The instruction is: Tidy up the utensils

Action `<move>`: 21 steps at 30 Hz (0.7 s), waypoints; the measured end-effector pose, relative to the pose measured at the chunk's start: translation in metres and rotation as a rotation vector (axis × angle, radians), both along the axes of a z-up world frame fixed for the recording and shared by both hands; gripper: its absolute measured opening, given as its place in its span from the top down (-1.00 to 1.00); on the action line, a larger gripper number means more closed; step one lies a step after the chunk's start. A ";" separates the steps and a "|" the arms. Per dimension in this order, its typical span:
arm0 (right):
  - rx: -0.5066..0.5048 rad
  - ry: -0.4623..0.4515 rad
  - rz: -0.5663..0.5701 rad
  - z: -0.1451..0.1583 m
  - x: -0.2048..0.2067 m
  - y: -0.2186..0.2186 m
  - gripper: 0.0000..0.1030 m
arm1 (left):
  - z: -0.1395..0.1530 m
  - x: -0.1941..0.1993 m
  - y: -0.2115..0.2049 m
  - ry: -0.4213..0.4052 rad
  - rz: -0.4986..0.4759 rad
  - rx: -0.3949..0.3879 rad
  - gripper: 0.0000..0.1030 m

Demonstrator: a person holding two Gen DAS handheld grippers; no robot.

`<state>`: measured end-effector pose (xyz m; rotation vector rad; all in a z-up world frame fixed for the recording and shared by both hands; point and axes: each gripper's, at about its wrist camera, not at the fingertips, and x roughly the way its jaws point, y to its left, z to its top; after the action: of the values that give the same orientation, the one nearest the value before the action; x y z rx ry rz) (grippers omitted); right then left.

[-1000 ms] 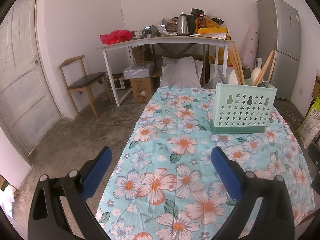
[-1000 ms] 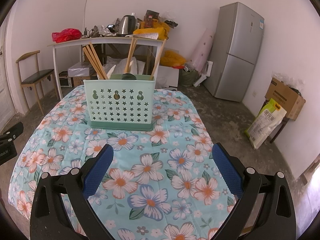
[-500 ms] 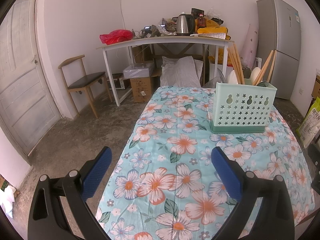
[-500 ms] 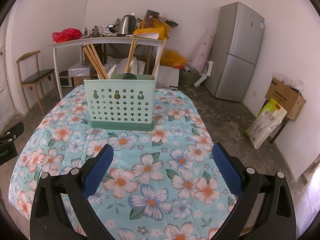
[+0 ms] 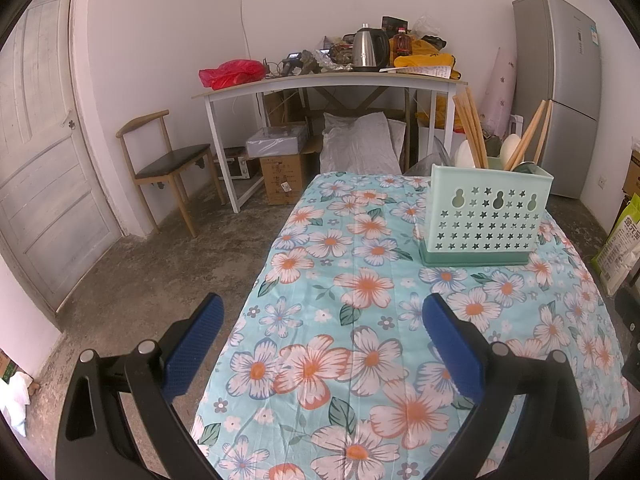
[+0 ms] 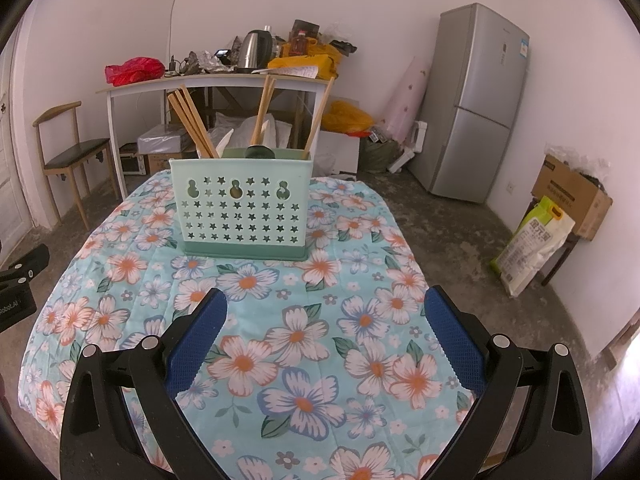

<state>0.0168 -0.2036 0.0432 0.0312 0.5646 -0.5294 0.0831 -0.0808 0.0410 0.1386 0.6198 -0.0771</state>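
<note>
A mint-green utensil basket (image 5: pixel 486 216) with star cut-outs stands on the flowered tablecloth (image 5: pixel 360 304). It holds wooden chopsticks (image 5: pixel 472 128), white spoons (image 5: pixel 466 154) and a dark ladle. It also shows in the right wrist view (image 6: pixel 240 212), with chopsticks (image 6: pixel 192 126) leaning out of it. My left gripper (image 5: pixel 322 340) is open and empty, over the table's near left edge. My right gripper (image 6: pixel 324 336) is open and empty, above the cloth in front of the basket.
A white desk (image 5: pixel 320 84) with a kettle and clutter stands behind. A wooden chair (image 5: pixel 168 164) and a door are at the left, a grey fridge (image 6: pixel 476 100) at the right. Boxes and a sack (image 6: pixel 532 252) lie on the floor.
</note>
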 end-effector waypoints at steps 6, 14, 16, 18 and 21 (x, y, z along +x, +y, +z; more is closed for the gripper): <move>0.002 0.001 0.000 0.000 0.000 0.000 -0.84 | -0.001 -0.001 0.000 0.003 -0.001 -0.001 -0.89; 0.003 0.000 -0.001 0.000 -0.001 0.001 -0.84 | -0.001 0.001 -0.001 0.004 -0.009 0.004 -0.89; 0.003 0.000 -0.001 0.000 -0.001 0.001 -0.84 | -0.001 -0.001 -0.002 0.010 -0.016 0.003 -0.89; 0.003 0.000 -0.001 0.000 -0.001 0.001 -0.84 | -0.001 -0.003 -0.004 0.013 -0.019 0.003 -0.89; 0.004 0.001 -0.002 0.000 -0.001 0.001 -0.84 | -0.002 -0.006 -0.006 0.017 -0.021 -0.001 -0.89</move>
<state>0.0155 -0.2027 0.0433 0.0352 0.5667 -0.5302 0.0774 -0.0867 0.0392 0.1437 0.6353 -0.0990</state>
